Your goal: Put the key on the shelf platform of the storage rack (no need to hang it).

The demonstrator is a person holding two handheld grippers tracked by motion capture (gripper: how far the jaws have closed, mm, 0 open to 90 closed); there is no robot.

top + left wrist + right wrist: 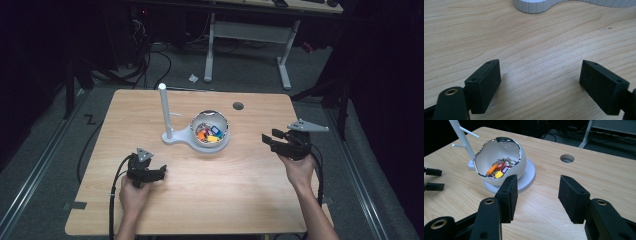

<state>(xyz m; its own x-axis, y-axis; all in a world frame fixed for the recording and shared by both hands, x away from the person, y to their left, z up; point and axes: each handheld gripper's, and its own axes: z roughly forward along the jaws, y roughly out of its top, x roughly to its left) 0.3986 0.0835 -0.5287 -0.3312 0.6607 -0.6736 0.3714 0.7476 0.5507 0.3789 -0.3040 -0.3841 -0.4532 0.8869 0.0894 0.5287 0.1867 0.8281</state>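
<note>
Spread jaws on right gripper (pixel 537 195), aimed at key-filled white bowl (pixel 210 131); left gripper (pixel 540 85), also agape, low before stand base (pixel 534 6). Possibly tipped by careless reach: bowl, peg post (pixel 165 110).

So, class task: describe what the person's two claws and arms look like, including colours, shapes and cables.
Both the left claw and the right claw are black, each with two flat rectangular pads, a grey triangular plate on top and a trailing black cable. Forearms are bare, no sleeves visible.
</note>
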